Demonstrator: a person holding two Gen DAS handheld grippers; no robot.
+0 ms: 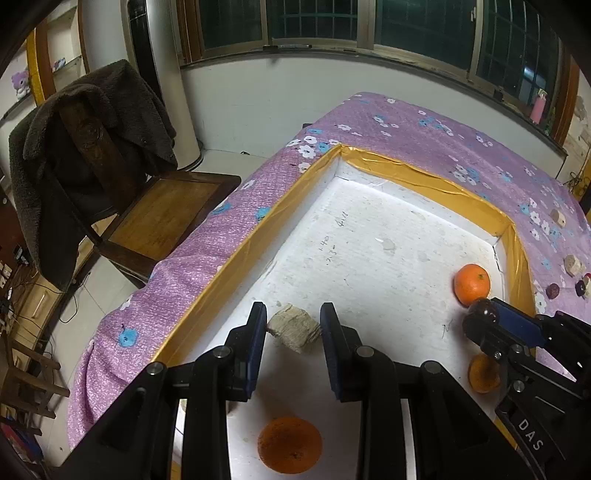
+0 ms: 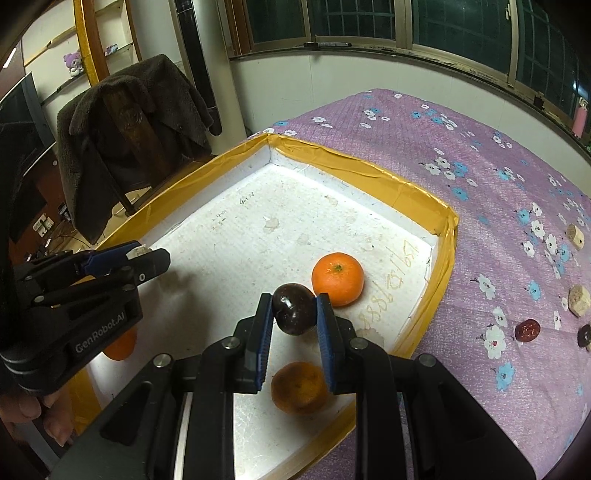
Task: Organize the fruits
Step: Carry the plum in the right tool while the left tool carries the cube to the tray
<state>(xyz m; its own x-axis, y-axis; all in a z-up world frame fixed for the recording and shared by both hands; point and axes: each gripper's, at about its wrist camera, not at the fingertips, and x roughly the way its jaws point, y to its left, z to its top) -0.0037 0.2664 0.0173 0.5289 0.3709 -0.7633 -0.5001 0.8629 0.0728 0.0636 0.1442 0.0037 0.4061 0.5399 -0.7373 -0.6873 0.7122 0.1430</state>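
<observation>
1. Between the right gripper's blue pads, a dark round plum-like fruit is being squeezed above the white foam tray with yellow-taped rim.
2. Just beyond it, a bright orange tangerine is resting on the tray floor.
3. Left gripper is clamping a pale rough chunk.

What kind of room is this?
Probably a room in someone's home, perhaps a living or dining room. A coat hangs over a wooden chair, a flowery purple cloth covers the table, and a plush toy sits on a shelf. The windows are dark, so it's likely night.
</observation>
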